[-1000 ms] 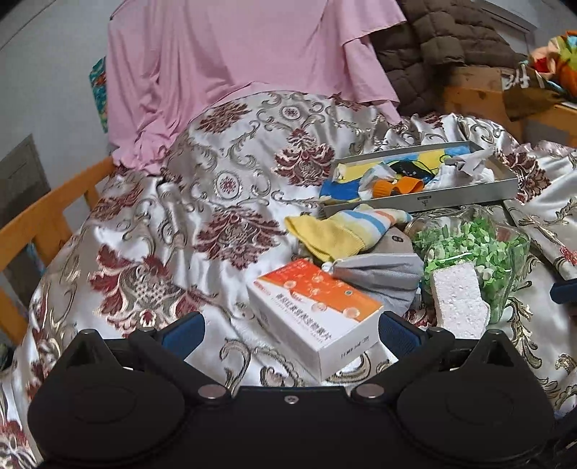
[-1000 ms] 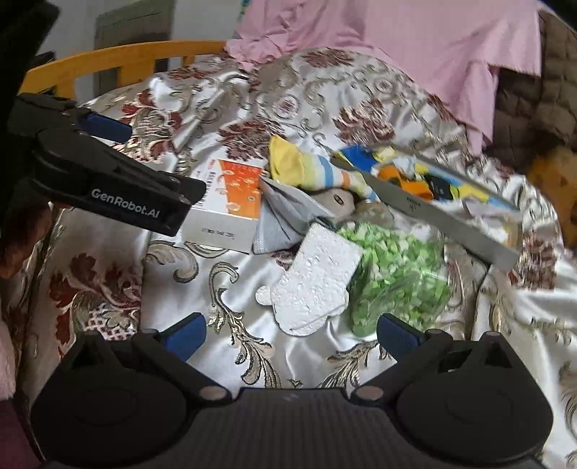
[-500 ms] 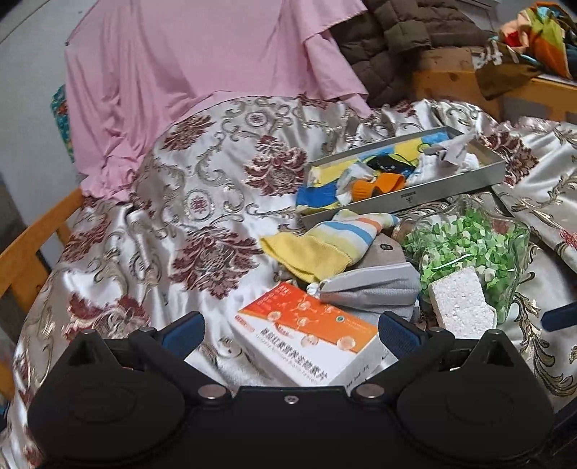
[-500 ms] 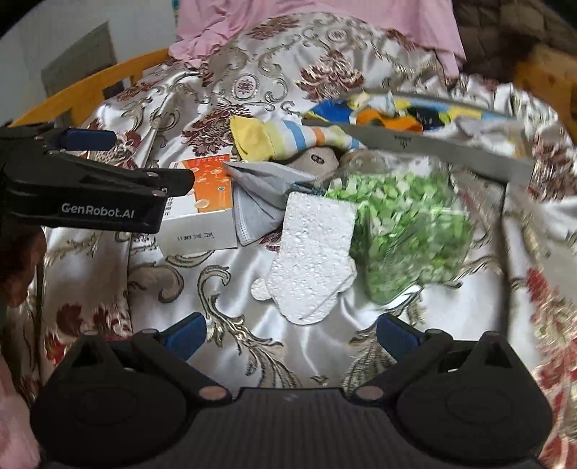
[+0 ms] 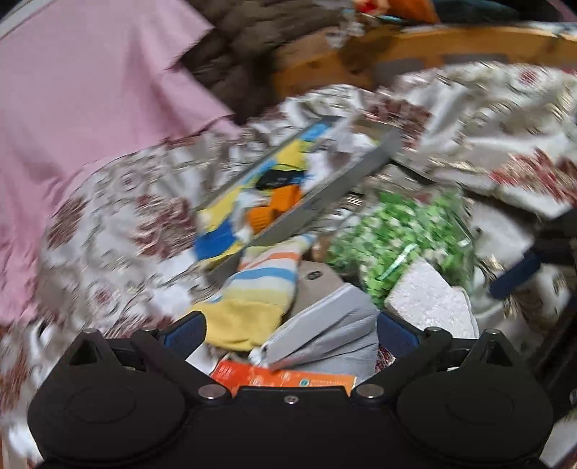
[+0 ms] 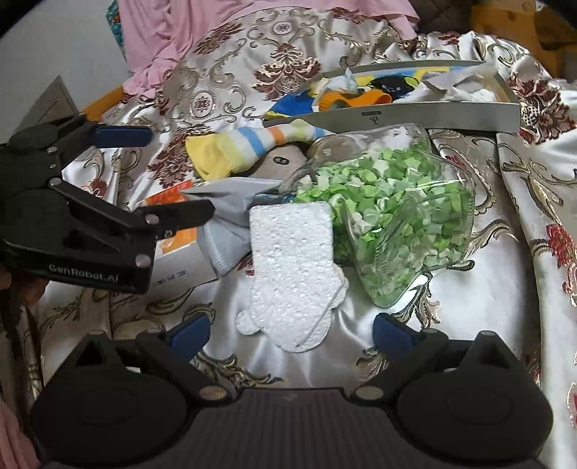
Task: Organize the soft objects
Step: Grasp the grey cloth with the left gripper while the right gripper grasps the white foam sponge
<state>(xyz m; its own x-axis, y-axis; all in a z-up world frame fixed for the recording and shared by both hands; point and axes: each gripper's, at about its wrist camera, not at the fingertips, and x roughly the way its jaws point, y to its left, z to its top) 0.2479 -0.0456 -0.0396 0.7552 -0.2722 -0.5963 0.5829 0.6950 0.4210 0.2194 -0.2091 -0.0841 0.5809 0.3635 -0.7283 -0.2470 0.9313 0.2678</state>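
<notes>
The striped sock point(image 6: 249, 148) you are sorting lies on the brocade cloth point(image 6: 223, 75), its yellow cuff toward your left and its far end touching the near wall of the grey metal tray point(image 6: 432, 115). Just below it lies a grey fabric pouch point(image 6: 230, 202), partly draped over an orange and white box point(image 6: 176, 231). In your left wrist view, which is motion-blurred, the sock point(image 5: 259, 288) and the pouch point(image 5: 324, 332) sit right between your spread blue pads, with the box point(image 5: 281, 377) showing just under them.

Your left gripper point(image 6: 162, 173) is spread wide: one pad hangs above the cloth beside the sock's cuff, the other finger sits at the near edge of the pouch, over the box. It is clamped on nothing.

Your right gripper point(image 6: 288, 330) is also spread apart, holding nothing, and a white foam mitten shape point(image 6: 292, 267) lies on the cloth between its fingertips. Touching the foam on the right is a clear bag of green and white paper bits point(image 6: 389, 209), lying against the tray's front wall.

The tray already holds soft things: blue, yellow, orange and black socks point(image 6: 360, 93) and crumpled white fabric point(image 6: 458, 90). A pink garment point(image 6: 202, 32) is draped beyond the cloth.
</notes>
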